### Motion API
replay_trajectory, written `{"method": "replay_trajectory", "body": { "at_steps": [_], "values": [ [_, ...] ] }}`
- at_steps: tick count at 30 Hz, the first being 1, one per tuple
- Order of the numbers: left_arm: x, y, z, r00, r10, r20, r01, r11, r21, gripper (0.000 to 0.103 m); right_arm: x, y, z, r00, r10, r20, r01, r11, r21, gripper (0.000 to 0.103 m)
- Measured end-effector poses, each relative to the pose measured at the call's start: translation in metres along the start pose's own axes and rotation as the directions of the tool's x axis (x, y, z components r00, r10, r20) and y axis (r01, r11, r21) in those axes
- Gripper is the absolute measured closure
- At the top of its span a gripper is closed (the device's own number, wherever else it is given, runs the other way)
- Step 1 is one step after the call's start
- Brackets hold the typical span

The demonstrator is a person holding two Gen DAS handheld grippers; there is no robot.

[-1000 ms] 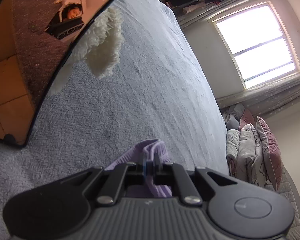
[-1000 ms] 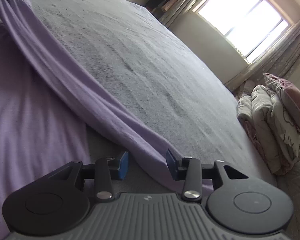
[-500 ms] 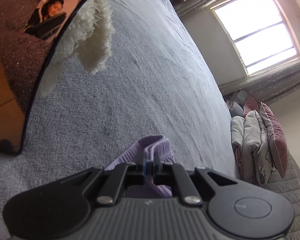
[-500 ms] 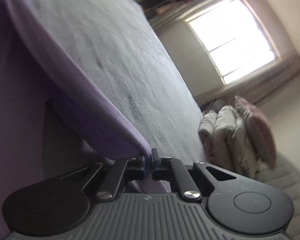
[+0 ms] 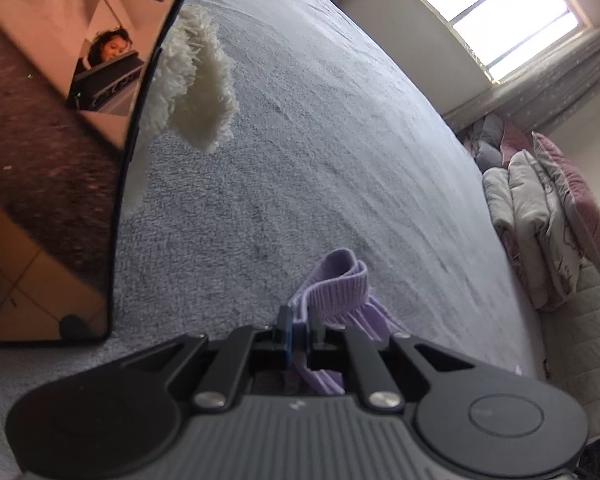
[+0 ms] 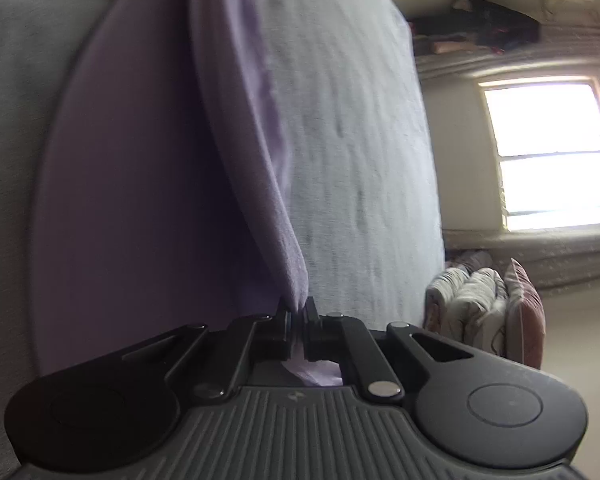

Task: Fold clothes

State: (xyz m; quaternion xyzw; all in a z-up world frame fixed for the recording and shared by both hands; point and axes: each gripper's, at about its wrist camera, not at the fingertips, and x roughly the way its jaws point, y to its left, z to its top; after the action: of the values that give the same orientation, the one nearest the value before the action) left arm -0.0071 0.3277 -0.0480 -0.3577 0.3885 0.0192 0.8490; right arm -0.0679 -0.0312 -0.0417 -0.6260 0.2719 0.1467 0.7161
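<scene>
A lilac garment lies on a grey fleece bed cover. My left gripper (image 5: 299,322) is shut on the garment's ribbed cuff (image 5: 336,284), which sticks up past the fingertips above the bed cover (image 5: 320,140). My right gripper (image 6: 298,314) is shut on a fold of the same lilac garment (image 6: 140,184). The fold rises as a taut ridge (image 6: 260,168) from the gripper across the bed cover (image 6: 348,140). The rest of the garment spreads flat to the left of the ridge.
A white fluffy item (image 5: 196,84) lies at the bed's far left edge beside a mirror (image 5: 60,140). Folded quilts and a pink pillow (image 5: 540,220) are stacked right of the bed and show in the right wrist view (image 6: 488,312). A bright window (image 6: 548,156) is beyond.
My right gripper was open around the garment's edge a second ago, then closed on it and lifted and rolled. My left gripper kept its hold on the cuff and shifted slightly.
</scene>
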Motion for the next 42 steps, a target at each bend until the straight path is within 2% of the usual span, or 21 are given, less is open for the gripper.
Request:
{"method": "replay_trajectory", "body": {
  "at_steps": [8,11,15,19,21,23,26,29,32,35,39,42],
  "values": [
    [0.003,-0.012,-0.002,0.999,0.052,0.004,-0.052,0.994,0.099,0.093,0.002,0.029,0.005,0.995,0.088,-0.042,-0.090,0.995,-0.034,0.098],
    [0.004,-0.010,-0.001,0.998,0.065,0.006,-0.065,0.994,0.085,0.089,0.006,0.038,0.007,0.993,0.100,-0.059,-0.103,0.994,-0.047,0.098],
    [-0.011,-0.013,0.002,0.997,0.053,0.050,-0.057,0.996,0.073,0.083,0.005,0.037,0.009,0.994,0.086,-0.062,-0.089,0.995,-0.039,0.097],
    [-0.026,-0.032,-0.002,0.992,0.058,0.110,-0.073,0.988,0.136,0.074,-0.002,0.028,0.008,0.993,0.103,-0.056,-0.102,0.994,0.028,0.087],
    [-0.030,-0.044,-0.006,0.992,0.038,0.119,-0.058,0.984,0.171,0.069,-0.007,0.023,0.003,0.993,0.110,-0.050,-0.106,0.991,0.075,0.075],
    [-0.029,-0.058,-0.010,0.993,0.008,0.114,-0.031,0.978,0.205,0.068,-0.013,0.018,-0.003,0.992,0.117,-0.045,-0.111,0.986,0.122,0.070],
    [-0.023,-0.082,-0.021,0.996,-0.052,0.073,0.031,0.964,0.264,0.068,-0.018,0.003,-0.018,0.989,0.138,-0.044,-0.126,0.969,0.215,0.069],
    [-0.007,-0.113,-0.039,0.995,-0.098,-0.008,0.095,0.930,0.355,0.067,-0.017,-0.015,-0.036,0.987,0.155,-0.049,-0.130,0.933,0.335,0.068],
    [0.014,-0.143,-0.061,0.987,-0.127,-0.103,0.159,0.884,0.439,0.067,-0.004,-0.036,-0.058,0.983,0.176,-0.058,-0.126,0.863,0.489,0.068],
    [0.034,-0.166,-0.083,0.973,-0.134,-0.190,0.213,0.843,0.495,0.067,0.014,-0.061,-0.079,0.979,0.194,-0.055,-0.113,0.754,0.647,0.068],
    [0.051,-0.187,-0.104,0.951,-0.151,-0.270,0.280,0.788,0.548,0.067,0.044,-0.087,-0.100,0.973,0.231,-0.015,-0.117,0.550,0.827,0.067],
    [0.067,-0.198,-0.112,0.927,-0.176,-0.330,0.337,0.777,0.532,0.068,0.071,-0.098,-0.118,0.966,0.256,0.033,-0.130,0.371,0.920,0.067]
  ]
}}
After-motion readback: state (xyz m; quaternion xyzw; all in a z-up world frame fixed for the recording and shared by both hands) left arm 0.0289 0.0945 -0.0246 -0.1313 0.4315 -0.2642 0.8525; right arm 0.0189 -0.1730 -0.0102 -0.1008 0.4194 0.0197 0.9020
